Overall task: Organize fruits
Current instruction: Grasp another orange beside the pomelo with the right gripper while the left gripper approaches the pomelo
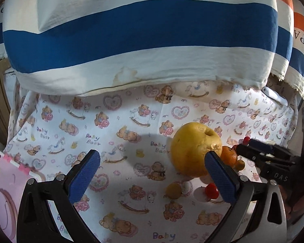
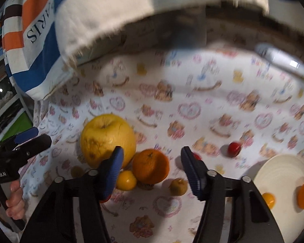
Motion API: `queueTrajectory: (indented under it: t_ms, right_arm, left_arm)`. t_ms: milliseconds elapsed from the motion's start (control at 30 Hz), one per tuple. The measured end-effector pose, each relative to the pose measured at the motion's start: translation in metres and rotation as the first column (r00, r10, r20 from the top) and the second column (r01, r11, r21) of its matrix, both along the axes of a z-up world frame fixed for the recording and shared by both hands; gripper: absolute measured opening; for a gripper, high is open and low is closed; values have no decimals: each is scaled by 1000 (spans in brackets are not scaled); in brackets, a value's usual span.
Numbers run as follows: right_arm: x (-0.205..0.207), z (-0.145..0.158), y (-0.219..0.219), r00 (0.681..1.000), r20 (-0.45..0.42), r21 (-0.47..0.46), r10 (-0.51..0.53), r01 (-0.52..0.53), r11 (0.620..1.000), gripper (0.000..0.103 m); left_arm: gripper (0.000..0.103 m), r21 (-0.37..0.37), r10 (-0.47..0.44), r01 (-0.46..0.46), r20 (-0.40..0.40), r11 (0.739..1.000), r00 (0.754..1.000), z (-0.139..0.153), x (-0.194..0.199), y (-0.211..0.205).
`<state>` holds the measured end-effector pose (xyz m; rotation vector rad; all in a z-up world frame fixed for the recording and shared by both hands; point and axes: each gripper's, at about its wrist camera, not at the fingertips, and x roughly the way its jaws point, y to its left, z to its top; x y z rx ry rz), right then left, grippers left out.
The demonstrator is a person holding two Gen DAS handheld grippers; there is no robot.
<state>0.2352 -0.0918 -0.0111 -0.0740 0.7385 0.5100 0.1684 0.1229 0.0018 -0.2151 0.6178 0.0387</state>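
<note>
We're hovering both tongs, left (image 1: 152, 174) and right (image 2: 152, 167), released and empty, over the orange (image 2: 151, 166) since the plate (image 2: 281, 168) is already collecting fruit.

A big striped pillow (image 1: 139, 40), blue, white and orange, lies at the back on a sheet (image 1: 119, 125) covered with little bears and hearts. A pink board (image 1: 2, 192) sits at the sheet's left edge.
</note>
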Motion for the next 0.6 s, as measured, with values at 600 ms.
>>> queueTrajectory:
  t_ms: [600]
  right_arm:
    - [11,-29,21,998,-65,-81,7,-12,997,50]
  left_arm:
    - [102,8,0,0,-14,1000,1000,-5,3,-2]
